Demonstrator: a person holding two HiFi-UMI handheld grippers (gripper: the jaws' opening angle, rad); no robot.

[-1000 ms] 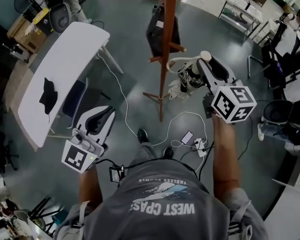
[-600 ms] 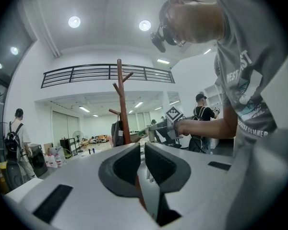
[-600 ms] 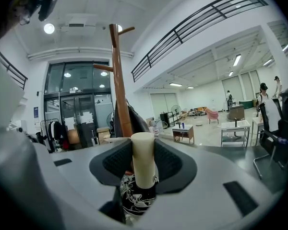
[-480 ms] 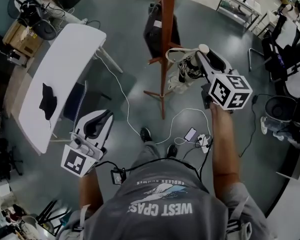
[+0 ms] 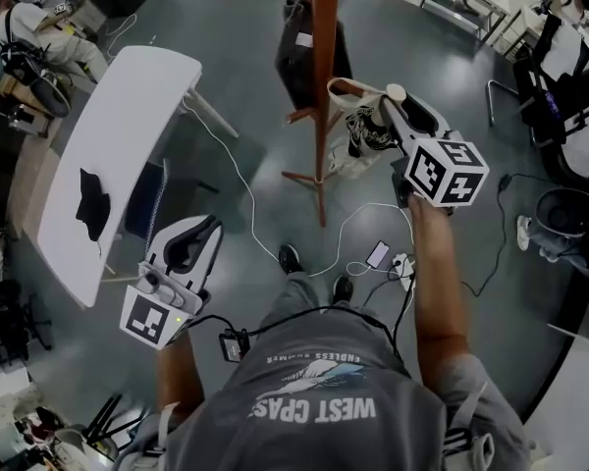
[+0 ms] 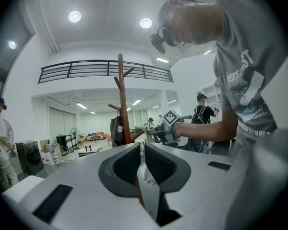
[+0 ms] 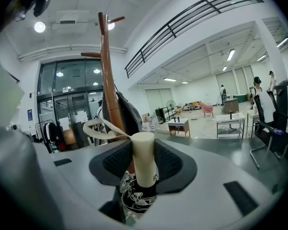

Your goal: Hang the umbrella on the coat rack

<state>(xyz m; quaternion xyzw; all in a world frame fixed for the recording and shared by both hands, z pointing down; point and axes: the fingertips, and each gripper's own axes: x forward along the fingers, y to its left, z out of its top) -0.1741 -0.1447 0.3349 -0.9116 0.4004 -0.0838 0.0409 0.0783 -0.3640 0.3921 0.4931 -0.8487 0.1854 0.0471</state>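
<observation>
The wooden coat rack (image 5: 322, 57) stands ahead of me, its pole (image 7: 107, 85) close at the left in the right gripper view. My right gripper (image 5: 397, 104) is shut on the umbrella's cream handle (image 7: 144, 157). The folded black-and-white umbrella (image 5: 365, 137) hangs below the jaws. Its cream strap loop (image 5: 346, 87) reaches to the pole beside a side peg (image 5: 305, 116); I cannot tell whether it is over a peg. My left gripper (image 5: 202, 226) is held low at the left, shut with nothing in it (image 6: 143, 150).
A black bag (image 5: 296, 52) hangs on the rack's far side. The rack's feet (image 5: 302, 181) spread on the floor. A white cable, a power strip (image 5: 395, 265) and a phone lie near my shoes. A white table (image 5: 118, 126) with a black cloth (image 5: 92, 200) stands left.
My right gripper has carried the umbrella up and toward the rack, so the strap loop now sits against the pole. The left gripper has stayed shut and low.
</observation>
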